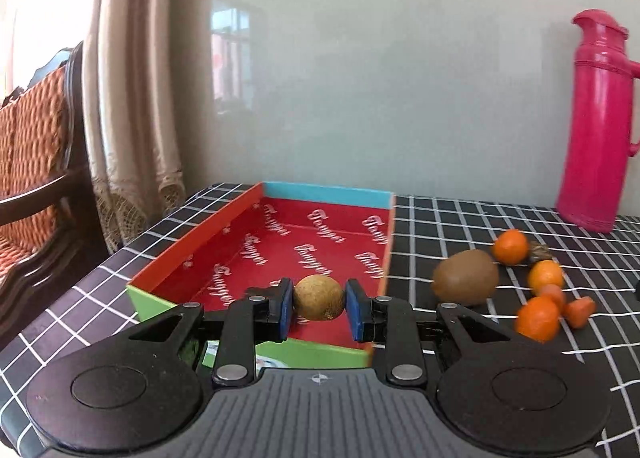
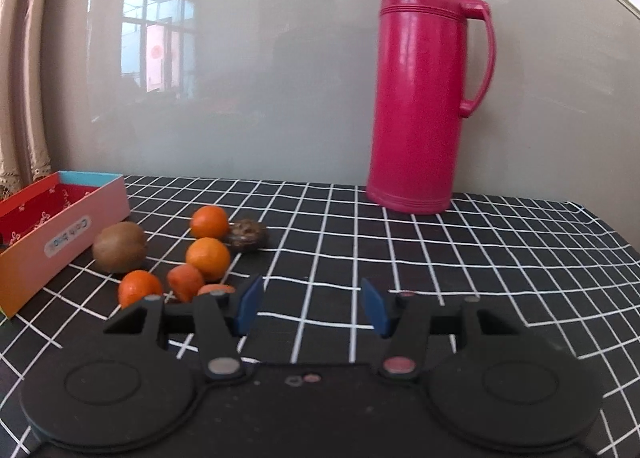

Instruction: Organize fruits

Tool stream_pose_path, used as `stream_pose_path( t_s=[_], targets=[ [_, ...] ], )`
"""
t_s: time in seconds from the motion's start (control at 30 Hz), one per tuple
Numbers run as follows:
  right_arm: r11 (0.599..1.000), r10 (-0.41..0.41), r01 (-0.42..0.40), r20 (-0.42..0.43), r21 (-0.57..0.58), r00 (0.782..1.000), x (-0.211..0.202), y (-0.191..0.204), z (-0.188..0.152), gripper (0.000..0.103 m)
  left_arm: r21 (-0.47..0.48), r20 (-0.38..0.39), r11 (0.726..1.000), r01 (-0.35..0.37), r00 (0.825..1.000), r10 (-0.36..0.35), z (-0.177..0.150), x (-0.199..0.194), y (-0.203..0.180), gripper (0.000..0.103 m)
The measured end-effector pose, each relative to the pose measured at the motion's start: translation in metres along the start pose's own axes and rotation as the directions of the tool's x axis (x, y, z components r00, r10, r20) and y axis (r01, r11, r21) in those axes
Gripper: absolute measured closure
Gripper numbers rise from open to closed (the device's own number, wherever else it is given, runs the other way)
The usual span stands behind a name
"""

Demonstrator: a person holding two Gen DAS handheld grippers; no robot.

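My left hand-held gripper (image 1: 319,304) is clamped on a small yellowish-brown kiwi (image 1: 319,297), both blue pads pressing its sides, and it holds the fruit above the near end of the open box (image 1: 192,254), whose floor is red with white script and whose walls are orange, light blue and green. No fruit is visible on the box floor from this view. My right hand-held gripper (image 2: 312,308) has its jaws apart with nothing between them; only the checked cloth of the worktop (image 2: 440,258) shows in the gap. The remaining fruit lies in a loose cluster on the worktop to the right of the box: a larger brown kiwi (image 2: 119,247) just beside the box's outer wall, three round oranges (image 2: 208,258) near it, and two smaller reddish-orange pieces (image 2: 185,281) among the oranges, too blurred in both views to identify. A dark, rough brown object (image 2: 246,235) sits touching the farthest orange; I cannot tell what it is. In the right wrist view this cluster lies left of and beyond my left jaw. A tall pink thermos jug (image 2: 420,98) stands upright at the back of the worktop against the grey wall, well apart from the fruit. A curtain (image 1: 136,98) and a wooden chair (image 1: 44,162) stand beyond the left edge of the worktop.
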State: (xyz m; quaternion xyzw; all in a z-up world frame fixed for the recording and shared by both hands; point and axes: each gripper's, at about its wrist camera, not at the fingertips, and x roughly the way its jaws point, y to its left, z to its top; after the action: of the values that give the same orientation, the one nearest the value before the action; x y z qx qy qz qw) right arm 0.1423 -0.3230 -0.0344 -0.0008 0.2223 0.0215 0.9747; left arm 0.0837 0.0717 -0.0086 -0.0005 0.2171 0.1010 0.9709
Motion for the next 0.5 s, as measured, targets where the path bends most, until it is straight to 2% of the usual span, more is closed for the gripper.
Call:
stream_pose_path(
  t_s=[0.1,0.3,0.33,0.37,0.43,0.5],
  targets=[
    [1.000,0.008,-0.008,0.002,-0.002,1.000,0.002,0.004,0.001,0.050,-0.008,-0.021,1.000,-0.007,1.000,0.007,-0.002,0.006,0.006,0.075],
    [1.000,0.022,-0.021,0.006,-0.005,1.000,0.004,0.008,0.001,0.049,0.006,0.005,1.000,-0.023,1.000,0.023,-0.005,0.000,0.005,0.073],
    [1.000,0.024,-0.024,0.006,-0.005,1.000,0.004,0.009,0.001,0.049,0.006,0.009,1.000,-0.023,1.000,0.023,-0.005,-0.001,0.005,0.058],
    [1.000,0.025,-0.025,0.007,-0.006,1.000,0.004,0.009,0.001,0.049,0.004,0.018,1.000,-0.027,0.999,0.027,-0.005,-0.002,0.005,0.035],
    [1.000,0.025,-0.025,0.010,-0.010,1.000,0.004,0.010,0.002,0.048,0.006,0.063,0.999,-0.051,0.997,0.051,-0.004,-0.007,0.003,0.019],
    [1.000,0.027,-0.027,0.012,-0.012,1.000,0.005,0.008,0.002,0.048,0.014,0.088,0.999,-0.053,0.995,0.051,-0.003,-0.011,0.001,0.017]
  ],
)
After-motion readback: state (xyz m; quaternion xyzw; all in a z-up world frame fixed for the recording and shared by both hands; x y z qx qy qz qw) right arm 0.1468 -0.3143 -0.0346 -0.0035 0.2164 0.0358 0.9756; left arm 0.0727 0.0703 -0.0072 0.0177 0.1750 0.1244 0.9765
